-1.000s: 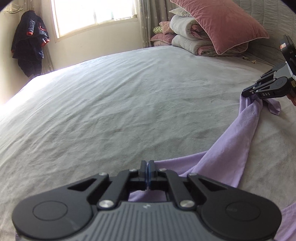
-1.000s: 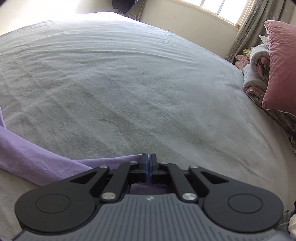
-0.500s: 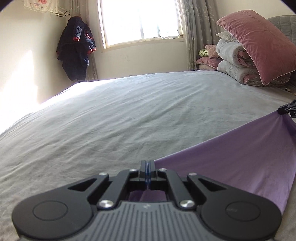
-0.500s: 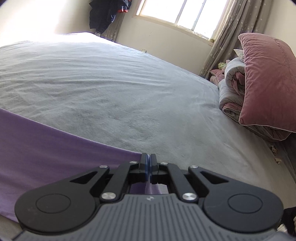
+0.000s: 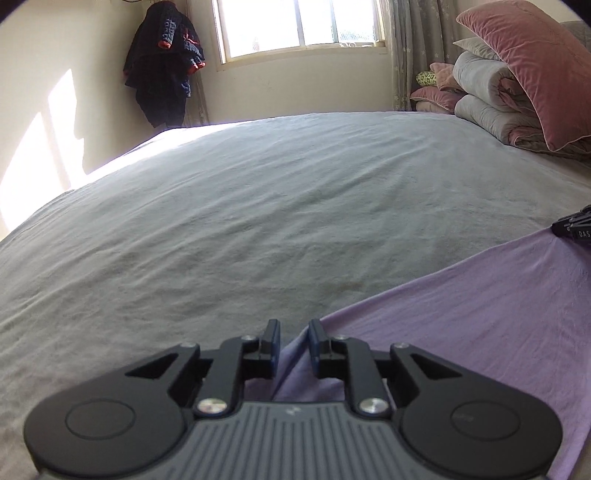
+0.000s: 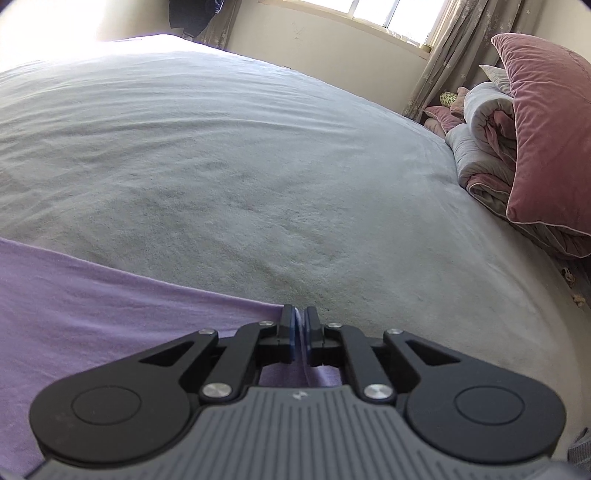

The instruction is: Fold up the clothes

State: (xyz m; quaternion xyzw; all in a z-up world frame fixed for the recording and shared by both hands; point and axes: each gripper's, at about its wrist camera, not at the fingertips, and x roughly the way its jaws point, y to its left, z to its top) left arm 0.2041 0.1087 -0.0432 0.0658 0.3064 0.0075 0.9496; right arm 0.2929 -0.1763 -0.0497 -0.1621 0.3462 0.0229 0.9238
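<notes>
The purple cloth lies spread on the grey bed, stretched in a flat sheet between the two grippers, with its far edge running straight from one to the other. The left gripper now has its fingers apart, with a clear gap between them; half a second ago they were pressed together on the corner of the cloth. That corner now sits loose in the gap, bunched up against the right-hand finger.

The right gripper is still pinching the other corner of the cloth: a thin fold of fabric shows between its fingers, which stand a little less tight than they did before. From the left wrist view its tip shows at the right edge, touching the cloth's far corner.

Both cameras sit lower and closer to the bed than a moment ago. A pink pillow leans on folded quilts at the head of the bed, and a dark jacket hangs by the window.
</notes>
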